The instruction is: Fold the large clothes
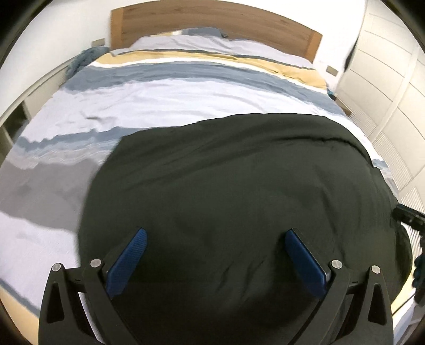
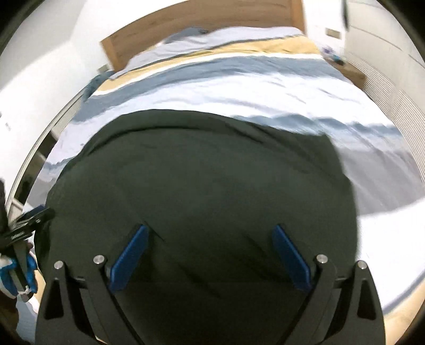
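Note:
A large dark green garment [image 1: 225, 191] lies spread flat on the near part of the bed [image 1: 159, 93]; it also fills the right wrist view [image 2: 202, 180]. My left gripper [image 1: 215, 236] hovers above the garment's near edge, jaws wide open, blue pads [image 1: 127, 262] empty. My right gripper [image 2: 209, 233] hovers over the same garment further right, jaws wide open and empty. The right gripper shows at the right edge of the left wrist view [image 1: 406, 215]; the left gripper shows at the left edge of the right wrist view [image 2: 29, 220].
The bed has a striped cover in white, grey-blue and yellow [image 2: 239, 79] and a wooden headboard [image 1: 212, 18]. A white wardrobe [image 1: 385, 79] stands to the right of the bed. A low shelf [image 1: 16, 124] runs along the left side.

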